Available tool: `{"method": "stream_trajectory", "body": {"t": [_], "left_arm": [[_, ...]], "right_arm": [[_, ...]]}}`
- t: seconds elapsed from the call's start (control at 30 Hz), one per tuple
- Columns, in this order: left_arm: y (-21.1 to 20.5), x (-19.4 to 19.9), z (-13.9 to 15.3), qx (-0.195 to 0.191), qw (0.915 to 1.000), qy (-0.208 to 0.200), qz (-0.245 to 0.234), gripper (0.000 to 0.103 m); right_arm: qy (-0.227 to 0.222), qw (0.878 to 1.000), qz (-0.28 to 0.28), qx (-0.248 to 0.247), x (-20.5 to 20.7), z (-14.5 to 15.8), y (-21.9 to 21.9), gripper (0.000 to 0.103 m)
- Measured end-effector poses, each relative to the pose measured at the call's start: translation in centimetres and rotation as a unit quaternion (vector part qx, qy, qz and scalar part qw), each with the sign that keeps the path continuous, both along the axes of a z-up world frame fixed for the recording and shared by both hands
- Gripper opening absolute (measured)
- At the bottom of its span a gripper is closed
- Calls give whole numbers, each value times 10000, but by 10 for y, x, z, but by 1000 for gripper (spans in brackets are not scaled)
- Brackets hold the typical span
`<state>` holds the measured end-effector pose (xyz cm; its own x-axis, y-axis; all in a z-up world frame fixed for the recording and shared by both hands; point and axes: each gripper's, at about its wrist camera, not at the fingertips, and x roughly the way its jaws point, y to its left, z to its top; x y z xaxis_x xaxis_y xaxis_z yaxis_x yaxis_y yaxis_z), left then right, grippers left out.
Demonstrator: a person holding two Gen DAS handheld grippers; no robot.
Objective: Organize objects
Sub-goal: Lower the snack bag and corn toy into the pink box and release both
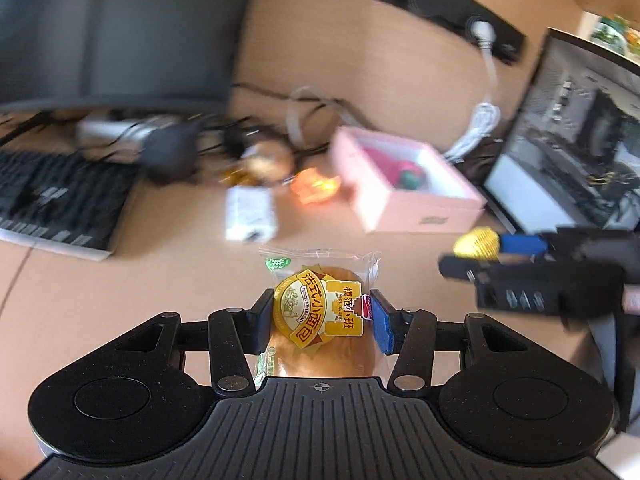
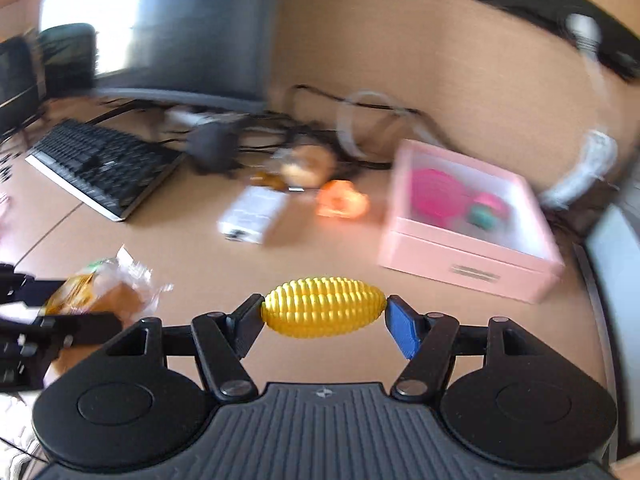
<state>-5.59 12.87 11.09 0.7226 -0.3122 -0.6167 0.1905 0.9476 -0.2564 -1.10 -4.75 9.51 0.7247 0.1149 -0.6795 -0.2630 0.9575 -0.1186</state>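
My left gripper (image 1: 320, 314) is shut on a wrapped bread roll (image 1: 320, 312) in a clear packet with a yellow label, held above the desk. It also shows at the left of the right wrist view (image 2: 100, 292). My right gripper (image 2: 324, 314) is shut on a yellow toy corn cob (image 2: 324, 306), gripped by its two ends. The corn (image 1: 478, 243) and right gripper show at the right of the left wrist view. An open pink box (image 2: 472, 264) (image 1: 412, 200) lies ahead on the desk with pink and green items inside.
On the wooden desk lie a white adapter (image 2: 252, 216), an orange toy (image 2: 342, 200), another wrapped bun (image 2: 306, 164), a black keyboard (image 2: 104, 164), tangled cables (image 2: 360, 116) and a monitor (image 1: 576, 140) at the right.
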Motion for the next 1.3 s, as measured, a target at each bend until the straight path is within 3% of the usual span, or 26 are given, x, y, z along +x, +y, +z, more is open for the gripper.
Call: {"method": "stream_trajectory", "body": {"t": [0.23, 0.43, 0.53, 0.6, 0.67, 0.73, 0.83, 0.97, 1.13, 1.3], "left_arm": [[-58, 64, 47, -453, 9970, -265, -563, 53], [-111, 111, 86, -213, 9915, -990, -817, 53], [-135, 139, 80, 285, 9840, -1484, -944, 53], [-139, 161, 71, 177, 9897, -1254, -664, 53], [-136, 184, 59, -411, 9974, -538, -262, 53], [-138, 198, 52, -589, 9980, -214, -88, 53], [-148, 217, 47, -439, 9984, -299, 213, 53], [-160, 242, 26, -116, 9995, -139, 252, 53], [-148, 235, 26, -290, 9978, -464, 367, 53], [-125, 211, 22, -194, 9968, -306, 707, 53]], "right_arm": [[-217, 9964, -816, -16, -26, 19, -70, 67], [-144, 9924, -1213, 113, -28, 19, -113, 66], [-28, 9930, -1155, 226, -22, 17, -125, 66], [-101, 9948, -1005, 115, -20, 16, -126, 66], [-316, 9944, -1005, 55, -20, 21, -128, 66], [-378, 9933, -1036, 342, -19, 27, -138, 66], [-419, 9937, -993, 317, -9, 30, -149, 66], [-429, 9948, -891, 260, 10, 28, -155, 66], [-361, 9960, -737, 364, 32, 18, -159, 66], [-369, 9963, -642, 441, 61, 14, -162, 66]]}}
